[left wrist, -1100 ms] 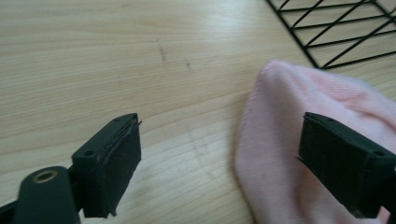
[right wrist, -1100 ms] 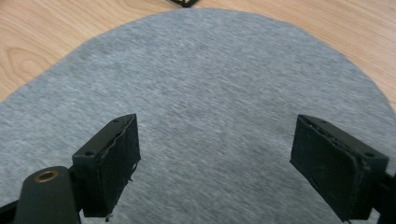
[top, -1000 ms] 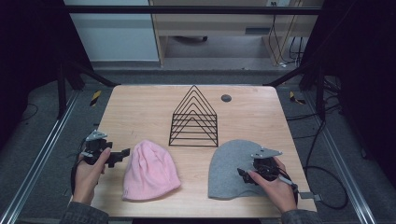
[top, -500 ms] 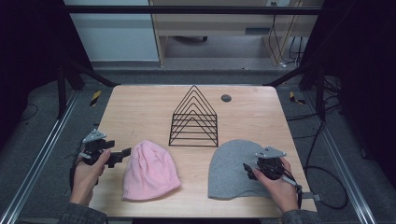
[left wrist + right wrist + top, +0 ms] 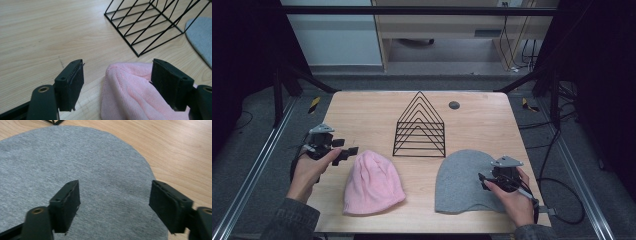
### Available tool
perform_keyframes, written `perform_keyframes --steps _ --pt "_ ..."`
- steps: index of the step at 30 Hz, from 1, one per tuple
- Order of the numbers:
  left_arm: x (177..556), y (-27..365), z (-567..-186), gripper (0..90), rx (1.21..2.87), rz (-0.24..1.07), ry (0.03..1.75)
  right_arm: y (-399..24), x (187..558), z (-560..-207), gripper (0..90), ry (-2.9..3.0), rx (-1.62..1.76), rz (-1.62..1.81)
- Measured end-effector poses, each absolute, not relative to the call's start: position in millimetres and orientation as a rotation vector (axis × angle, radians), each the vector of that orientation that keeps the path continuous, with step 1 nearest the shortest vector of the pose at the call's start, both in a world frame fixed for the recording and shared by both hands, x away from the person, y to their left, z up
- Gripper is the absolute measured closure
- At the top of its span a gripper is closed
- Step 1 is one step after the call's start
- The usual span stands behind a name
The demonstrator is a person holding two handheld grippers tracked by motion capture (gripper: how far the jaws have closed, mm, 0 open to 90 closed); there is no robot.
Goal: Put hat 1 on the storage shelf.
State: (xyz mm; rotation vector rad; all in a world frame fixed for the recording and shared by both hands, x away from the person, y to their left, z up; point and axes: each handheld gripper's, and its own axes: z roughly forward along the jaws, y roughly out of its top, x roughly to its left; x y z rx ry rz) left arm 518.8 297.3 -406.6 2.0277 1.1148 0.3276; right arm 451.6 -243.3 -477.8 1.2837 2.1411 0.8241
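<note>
So the pink hat is laid flat near the table's front-left, its crown framed by the left gripper, jaws just narrowed but apart, nothing pinched. The grey hat is hovered over by the right gripper, equally gapped, also lately narrowed.

A ribbed knit pink hat, a smooth grey cloth hat, probably metal wire rack, matt wood-grain table.
</note>
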Motion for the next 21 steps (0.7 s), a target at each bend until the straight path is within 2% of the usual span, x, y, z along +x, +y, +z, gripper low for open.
perform_keyframes --steps 2,4,13,14,19,21 --pt "521.9 293.0 -414.1 27.4 2.076 0.347 1.100 -241.9 451.4 -477.9 32.5 2.147 1.271 0.823" --pt "523.4 292.6 -418.1 28.2 2.087 0.339 1.104 -241.3 451.6 -478.7 33.4 2.157 1.272 0.813" --pt "525.8 281.2 -444.3 33.1 2.134 0.264 1.134 -241.8 452.3 -479.7 29.6 2.149 1.295 0.814" --pt "524.8 278.5 -444.4 37.3 2.139 0.267 1.137 -241.5 452.9 -480.5 28.9 2.155 1.300 0.811" --pt "528.1 268.9 -449.6 42.2 2.187 0.294 1.185 -238.4 453.9 -482.1 28.1 2.176 1.302 0.796" --pt "531.1 271.7 -452.9 51.0 2.169 0.268 1.219 -236.4 454.1 -482.3 27.9 2.175 1.301 0.799"
